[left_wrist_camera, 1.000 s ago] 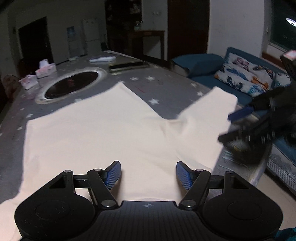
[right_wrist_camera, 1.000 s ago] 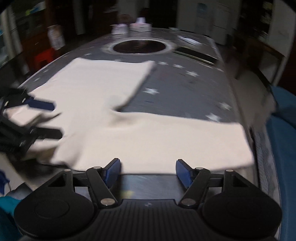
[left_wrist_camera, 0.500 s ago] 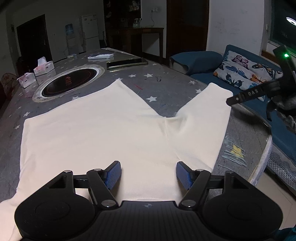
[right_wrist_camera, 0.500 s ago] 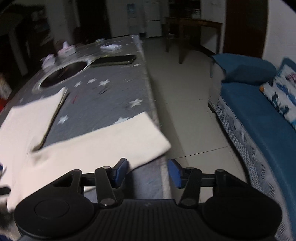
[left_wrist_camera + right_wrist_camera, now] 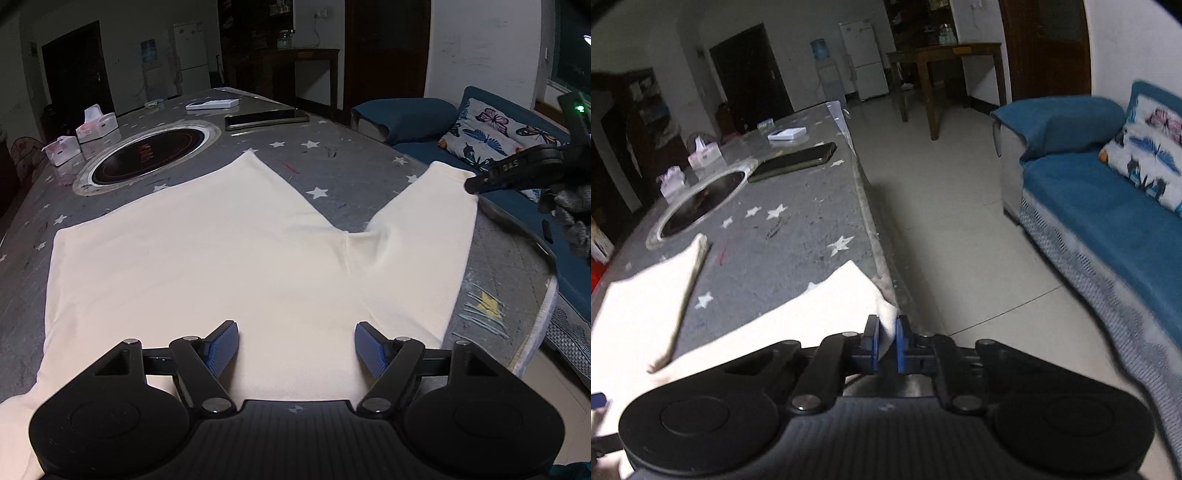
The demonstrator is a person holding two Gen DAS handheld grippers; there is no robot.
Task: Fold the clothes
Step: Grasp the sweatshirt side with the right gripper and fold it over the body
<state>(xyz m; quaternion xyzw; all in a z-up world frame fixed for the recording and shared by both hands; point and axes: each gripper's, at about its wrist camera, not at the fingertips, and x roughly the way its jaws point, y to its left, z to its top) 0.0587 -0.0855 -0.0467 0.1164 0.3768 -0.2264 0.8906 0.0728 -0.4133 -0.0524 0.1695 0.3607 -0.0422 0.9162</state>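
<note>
A cream garment point(image 5: 207, 258) lies spread flat on the grey star-patterned table point(image 5: 332, 155), one sleeve point(image 5: 424, 229) reaching toward the table's right edge. My left gripper point(image 5: 295, 347) is open, hovering over the garment's near part. My right gripper point(image 5: 886, 345) is shut on the corner of the sleeve's cuff point(image 5: 884, 314) at the table edge. In the left wrist view the right gripper point(image 5: 517, 171) shows at the sleeve's far end. The garment body point(image 5: 635, 310) shows at left in the right wrist view.
A round inset cooktop point(image 5: 147, 158), a dark phone point(image 5: 266, 120), tissue boxes point(image 5: 96, 127) and a white box point(image 5: 212, 104) sit on the table's far half. A blue sofa point(image 5: 1108, 206) with a patterned cushion point(image 5: 498, 134) stands to the right across tiled floor point(image 5: 960, 229).
My right gripper swung to the sleeve's end at the table edge and closed on the cuff corner. The left gripper stayed open in place.
</note>
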